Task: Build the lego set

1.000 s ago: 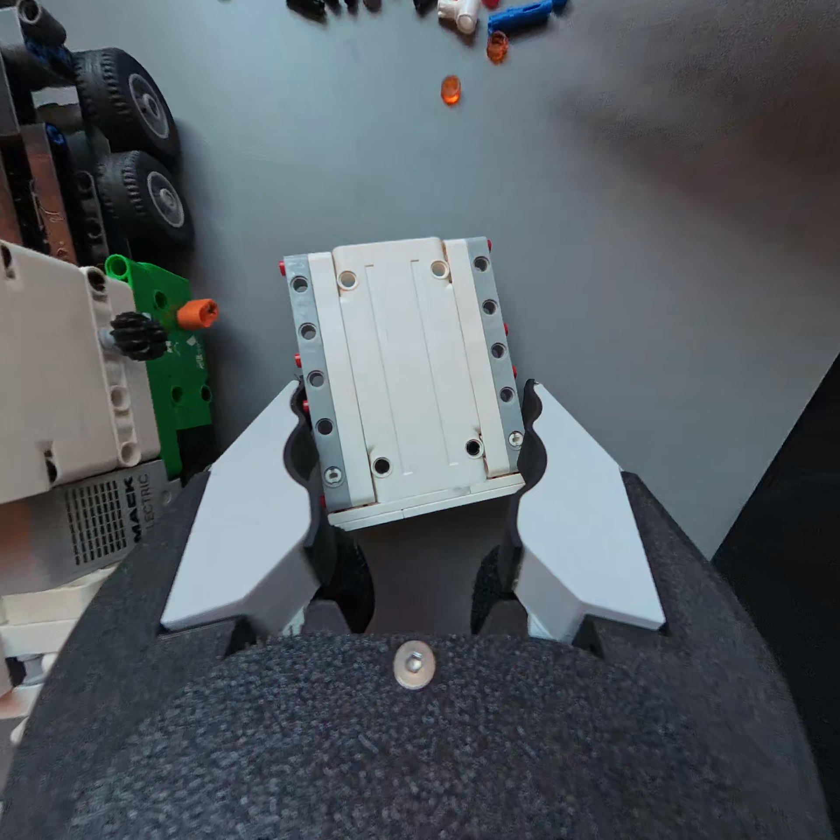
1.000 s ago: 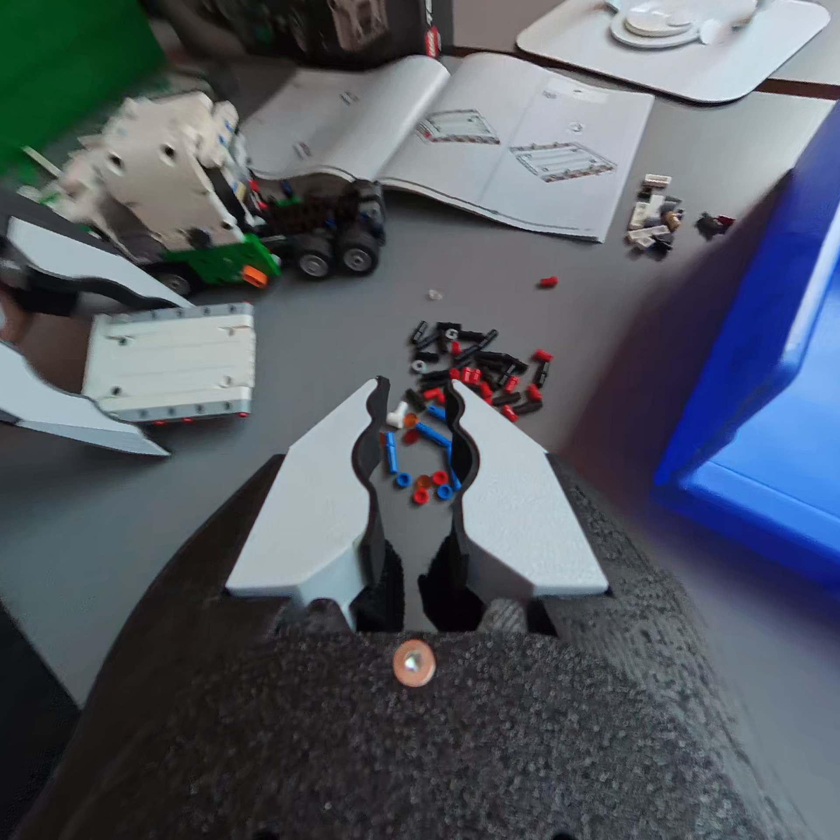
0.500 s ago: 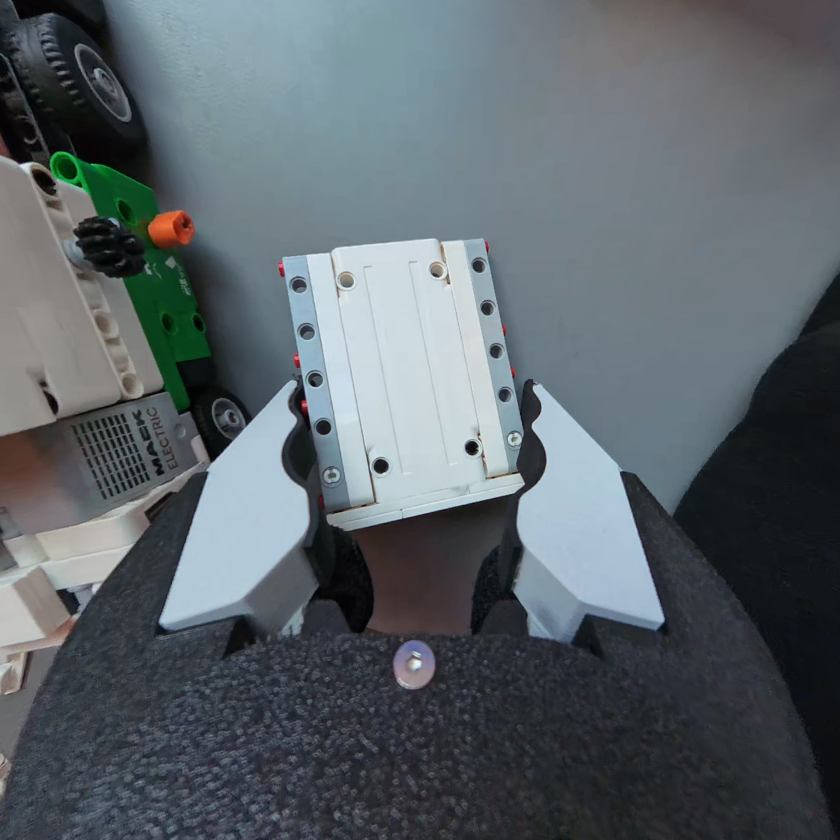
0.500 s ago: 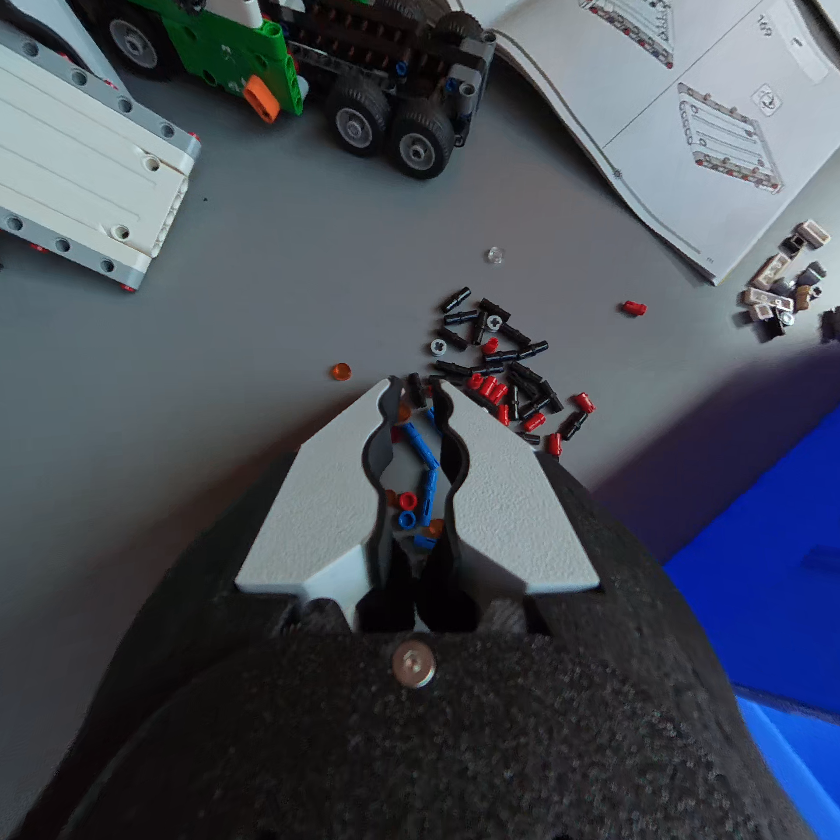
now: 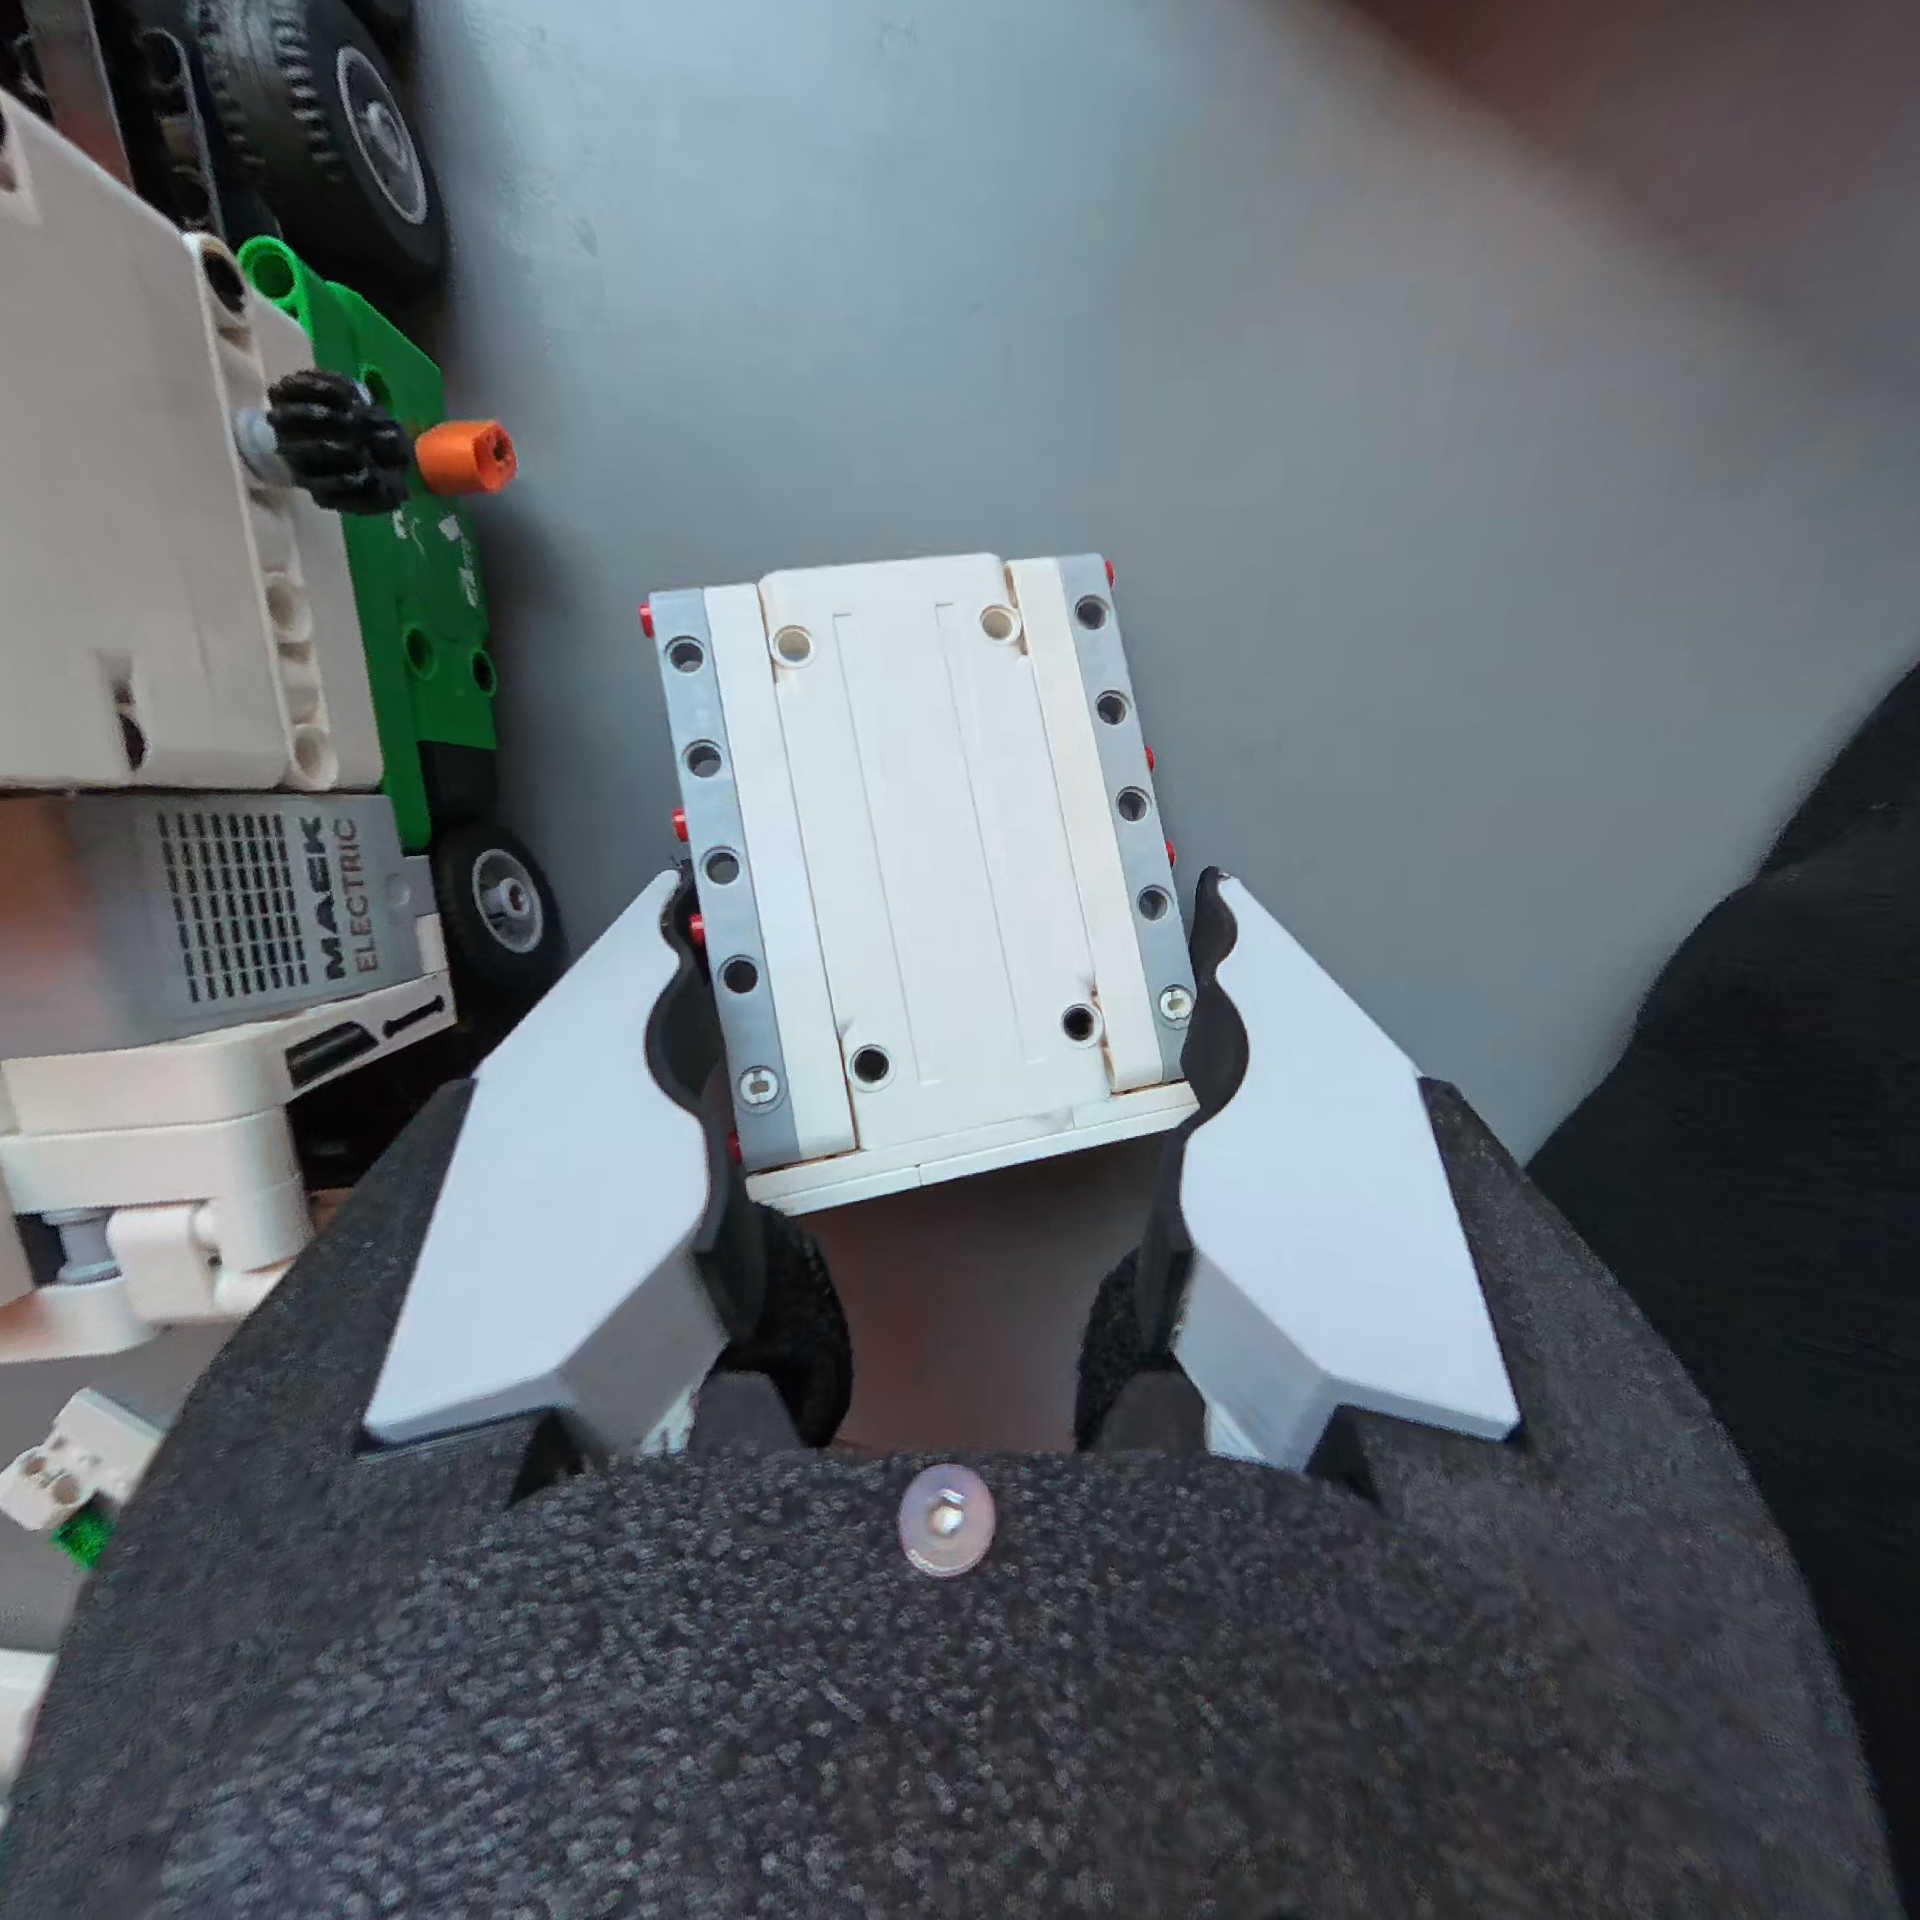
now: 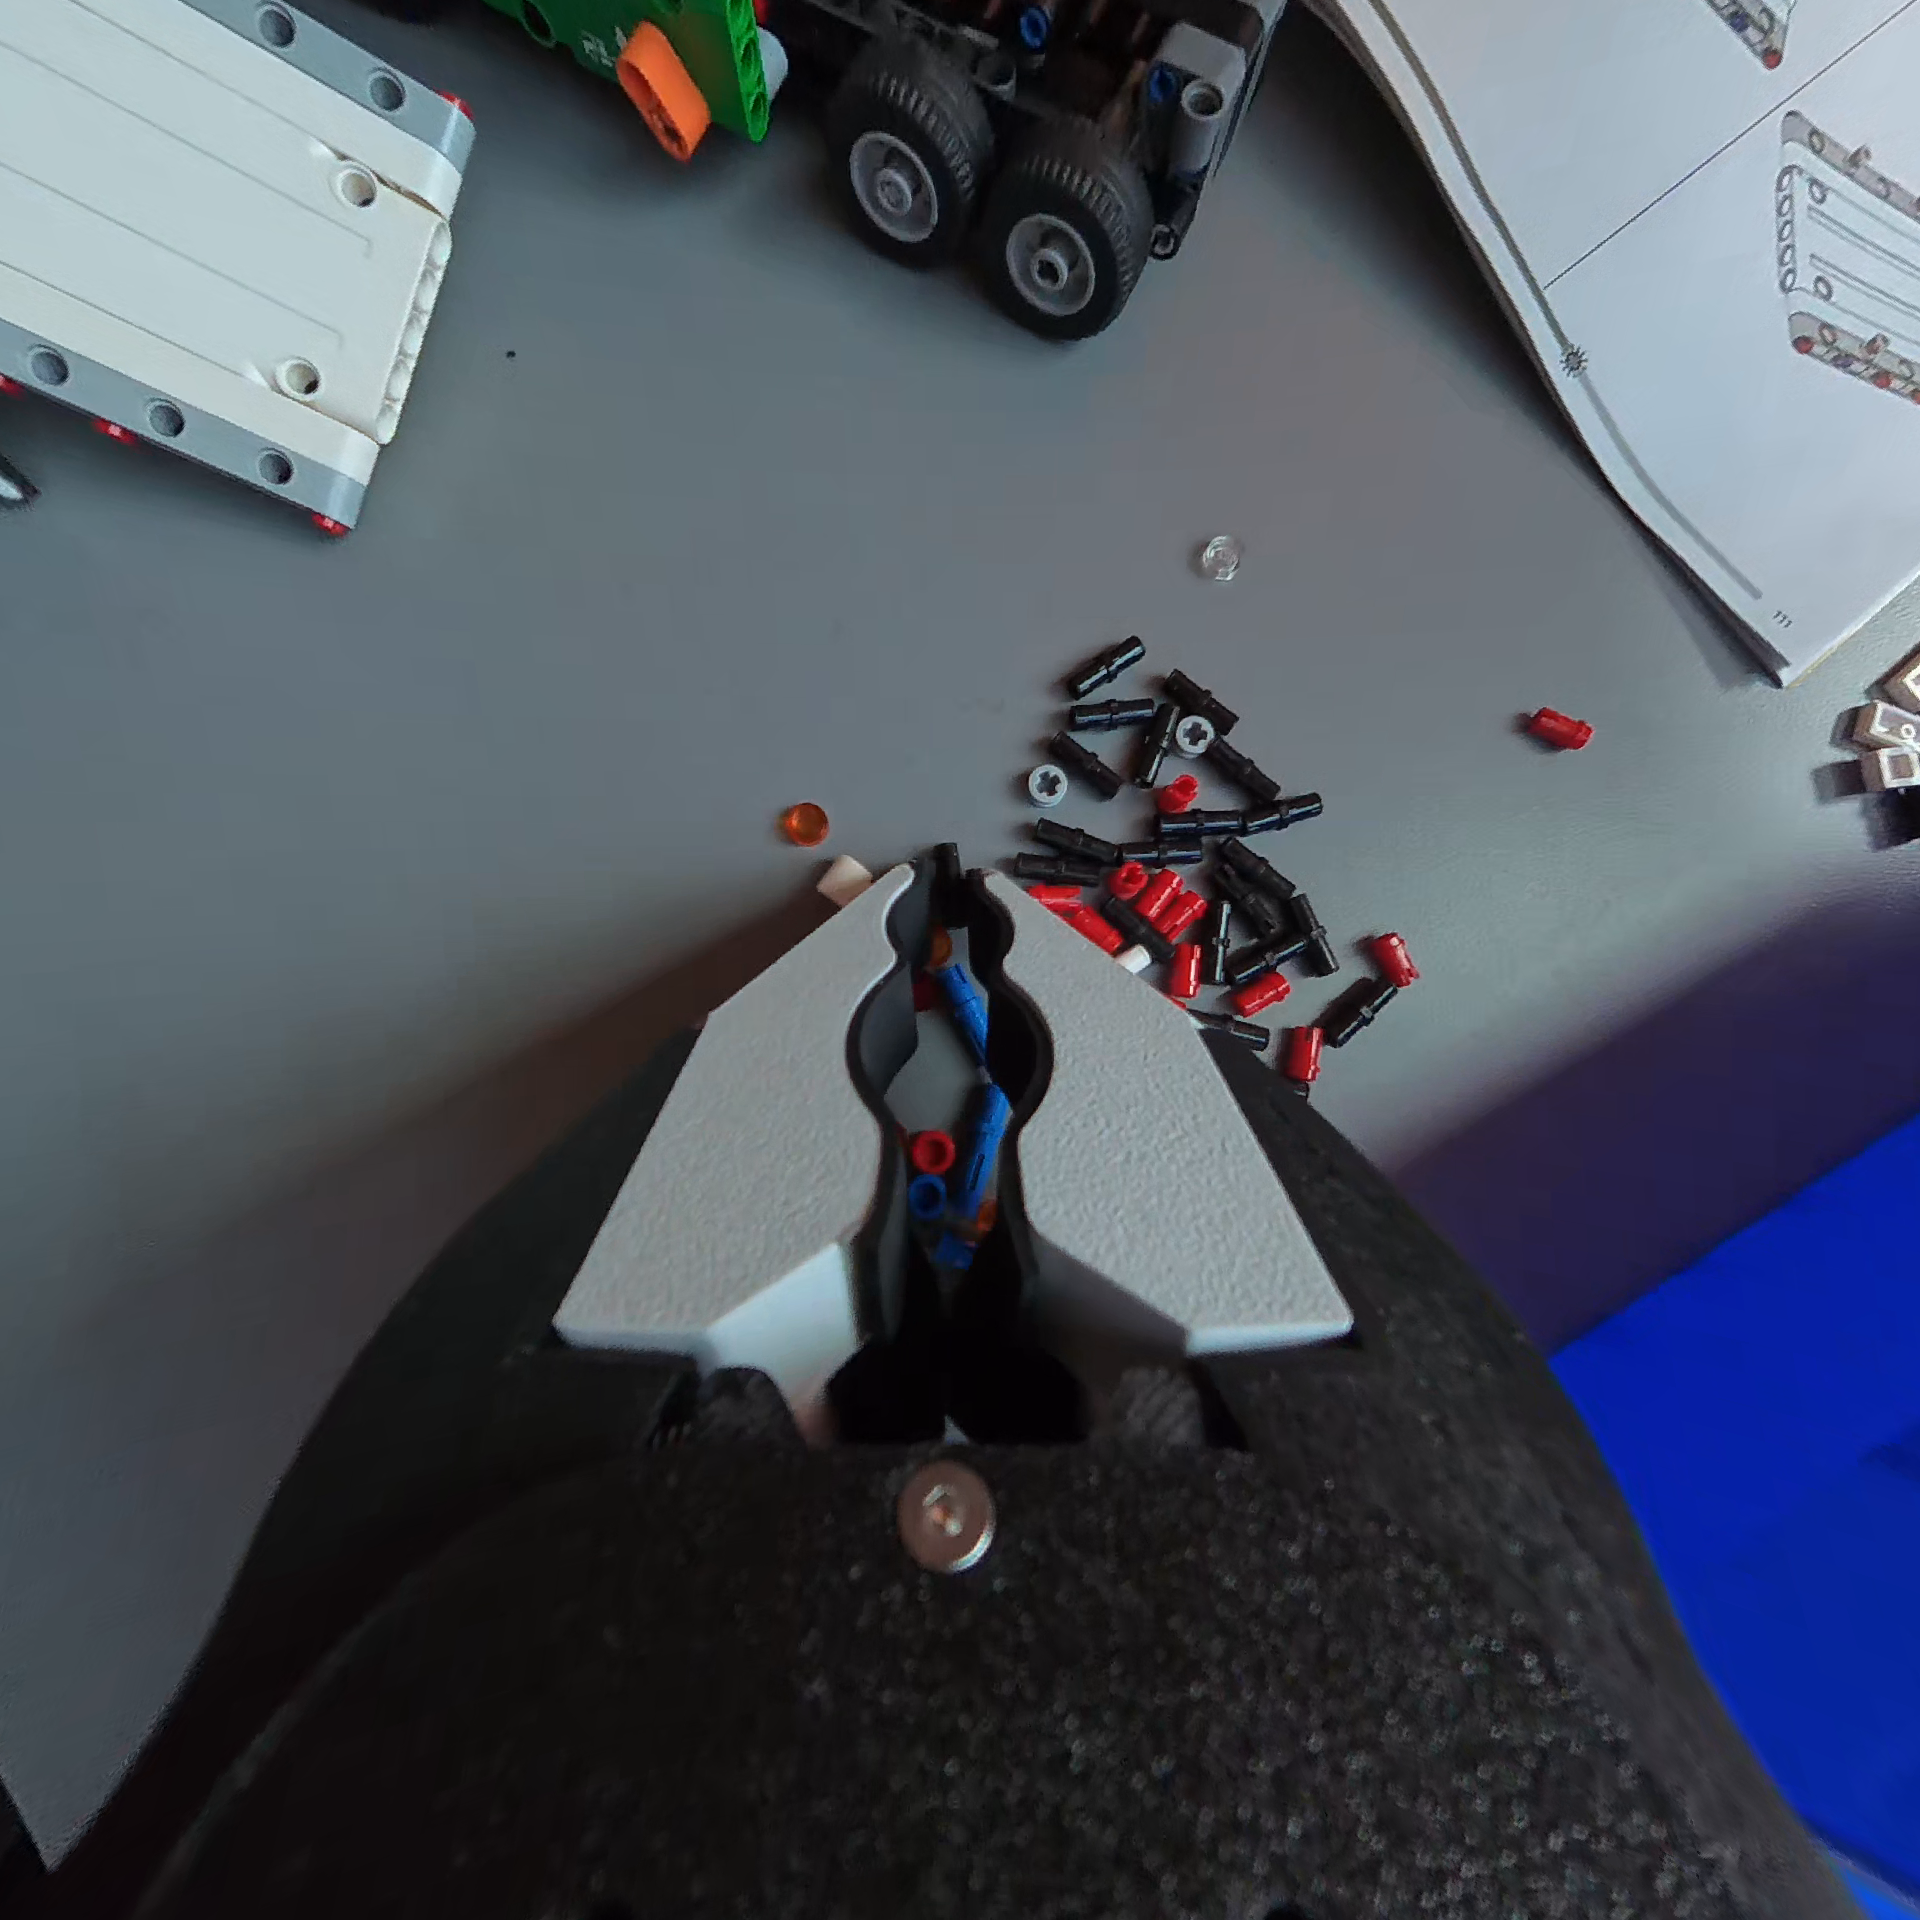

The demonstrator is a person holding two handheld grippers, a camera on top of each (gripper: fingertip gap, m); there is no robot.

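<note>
My left fingers (image 5: 665,966) clamp a white ribbed panel (image 5: 925,852) by its two grey holed side beams, red pin ends poking out along them; it is held flat, above the counter (image 5: 1351,520). My right fingers (image 6: 914,883) pinch one black pin (image 6: 945,868) upright at their very tips, amid the scatter of black, red and blue pins (image 6: 1195,862) lying on the counter.

Hobby or model-building desk, likely home or office; which one cannot be told. Plain grey bench (image 6: 644,665) carries a part-built brick truck (image 6: 997,177) with rubber tyres and green chassis, beside an open instruction booklet (image 6: 1662,343) showing assembly diagrams. Loose heap of small black and red connector pins (image 6: 1195,862) lies scattered on the surface. A blue bin (image 6: 1766,1507) sits at the bench edge.
</note>
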